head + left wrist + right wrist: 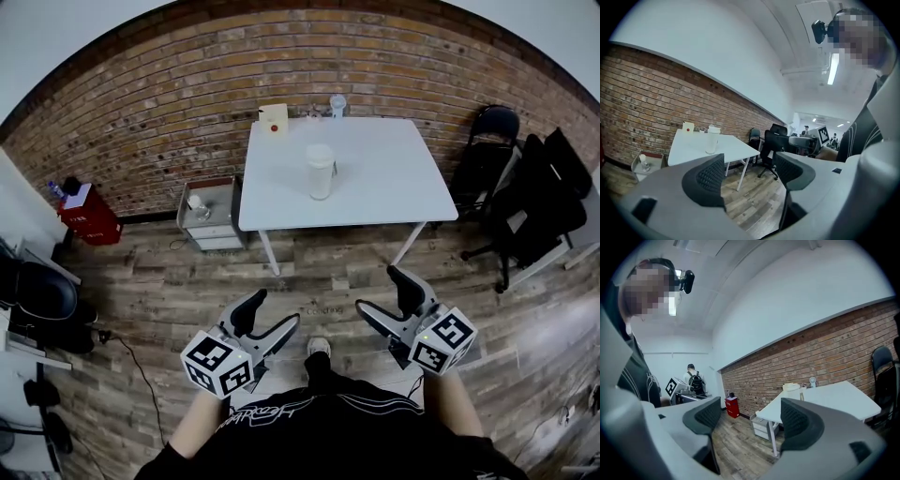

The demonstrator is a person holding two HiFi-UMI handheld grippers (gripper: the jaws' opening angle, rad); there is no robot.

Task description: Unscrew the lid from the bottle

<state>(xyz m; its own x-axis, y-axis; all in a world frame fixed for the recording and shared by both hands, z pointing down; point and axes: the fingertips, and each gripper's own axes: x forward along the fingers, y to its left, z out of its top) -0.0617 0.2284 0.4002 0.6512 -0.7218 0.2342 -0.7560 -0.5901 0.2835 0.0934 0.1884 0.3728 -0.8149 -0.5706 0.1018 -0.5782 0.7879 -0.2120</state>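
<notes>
At the centre of the white square tabletop (394,187), well ahead of the person, a tall translucent white plastic bottle (321,173) stands upright, and its round white screw lid (320,152) is seated on top. Neither claw is near it. The left claw (273,313), a grey two-jaw tool with black ribbed pads (708,177), is held low in front of the person above the grey-brown wood-plank floor (328,267). Its jaws stand wide apart with nothing between them, and the left gripper view shows floor through the gap. The right claw (378,291) is held beside it at like height, its jaws likewise wide apart and empty. In the right gripper view the lid shows just above the right-hand pad (799,423), far behind it. At the tabletop's far edge, against the red brick wall (141,112), stand a small white card with a red dot (273,116) and a small pale object (337,103) that cannot be identified. A low grey drawer unit (214,220) sits on the floor just left of the tabletop. A red box (91,217) lies farther left, and black office chairs (492,155) stand to the right.
</notes>
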